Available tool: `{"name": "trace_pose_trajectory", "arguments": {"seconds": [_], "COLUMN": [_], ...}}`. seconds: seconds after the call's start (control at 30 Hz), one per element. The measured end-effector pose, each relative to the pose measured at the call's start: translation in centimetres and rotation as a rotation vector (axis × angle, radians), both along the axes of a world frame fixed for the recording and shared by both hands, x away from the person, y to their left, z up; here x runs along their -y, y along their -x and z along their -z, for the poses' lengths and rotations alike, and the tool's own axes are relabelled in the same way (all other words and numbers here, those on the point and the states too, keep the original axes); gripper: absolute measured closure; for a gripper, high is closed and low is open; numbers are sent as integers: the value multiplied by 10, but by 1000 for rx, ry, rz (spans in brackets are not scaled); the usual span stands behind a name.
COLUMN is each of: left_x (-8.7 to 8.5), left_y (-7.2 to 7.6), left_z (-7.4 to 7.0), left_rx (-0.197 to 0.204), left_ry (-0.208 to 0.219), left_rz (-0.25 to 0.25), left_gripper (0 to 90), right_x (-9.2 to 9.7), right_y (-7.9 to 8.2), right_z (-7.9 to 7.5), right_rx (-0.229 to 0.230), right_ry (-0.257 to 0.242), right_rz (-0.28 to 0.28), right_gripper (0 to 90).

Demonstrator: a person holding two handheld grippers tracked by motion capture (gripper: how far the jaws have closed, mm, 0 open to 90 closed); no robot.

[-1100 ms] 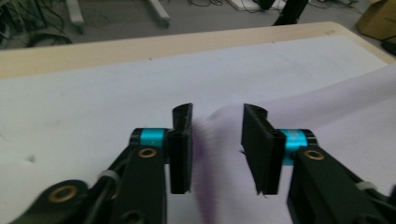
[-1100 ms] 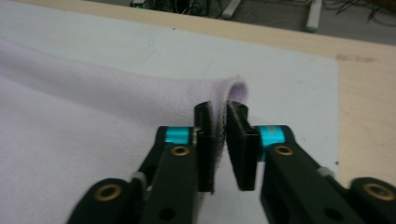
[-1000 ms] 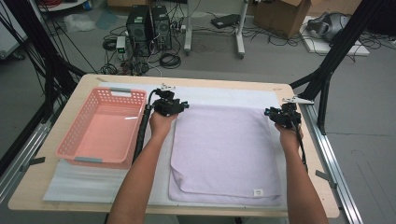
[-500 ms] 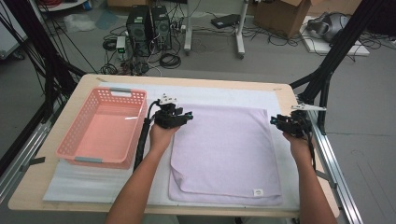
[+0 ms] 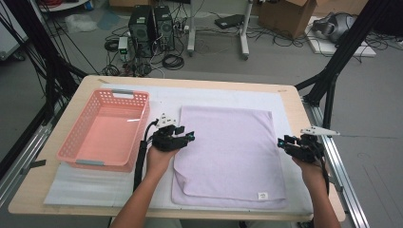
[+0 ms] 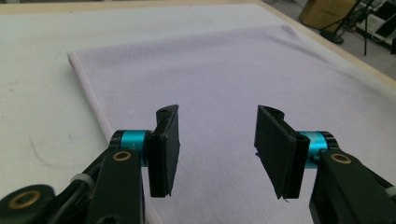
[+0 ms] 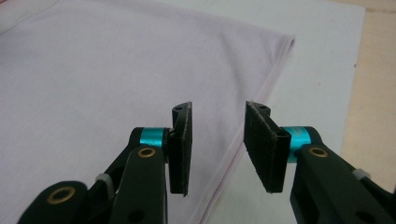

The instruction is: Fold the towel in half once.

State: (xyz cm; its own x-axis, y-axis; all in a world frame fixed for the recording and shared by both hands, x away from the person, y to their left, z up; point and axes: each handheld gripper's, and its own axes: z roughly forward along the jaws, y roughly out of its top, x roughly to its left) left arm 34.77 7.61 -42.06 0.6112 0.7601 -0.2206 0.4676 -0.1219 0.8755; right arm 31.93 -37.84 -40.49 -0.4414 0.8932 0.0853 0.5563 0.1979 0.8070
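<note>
A lilac towel lies flat on the white mat, folded, with a small label near its front right corner. My left gripper hovers over the towel's left edge about halfway along it. Its jaws have just been opening and hold nothing; in the left gripper view the towel spreads beneath the left gripper. My right gripper sits at the towel's right edge. Its jaws have also just been opening, and in the right gripper view the right gripper is open above the towel's hem.
A pink plastic basket stands on the left of the white mat, close to my left hand. The wooden table ends just right of my right hand at a metal rail. Computers and cables lie on the floor beyond.
Both hands have drawn back from the towel's far corners toward the person, along its left and right edges. The towel lies as before.
</note>
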Motion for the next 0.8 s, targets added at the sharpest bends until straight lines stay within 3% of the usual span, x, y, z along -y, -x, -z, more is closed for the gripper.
{"name": "trace_pose_trajectory", "arguments": {"seconds": [0.23,0.47,0.67,0.8], "left_x": [-8,-17,-20,-16], "left_y": [29,57,82,93], "left_z": [3,17,22,24], "left_rx": [3,-18,-16,-22], "left_ry": [5,27,18,-15], "left_rz": [37,71,111,149], "left_gripper": [505,504,499,499], "right_x": [0,-4,-11,-15], "right_y": [38,70,94,107], "right_z": [11,12,16,19], "right_rx": [2,12,12,18], "right_ry": [-3,17,31,22], "right_rz": [-8,-24,-41,-42], "right_gripper": [623,623,622,619]}}
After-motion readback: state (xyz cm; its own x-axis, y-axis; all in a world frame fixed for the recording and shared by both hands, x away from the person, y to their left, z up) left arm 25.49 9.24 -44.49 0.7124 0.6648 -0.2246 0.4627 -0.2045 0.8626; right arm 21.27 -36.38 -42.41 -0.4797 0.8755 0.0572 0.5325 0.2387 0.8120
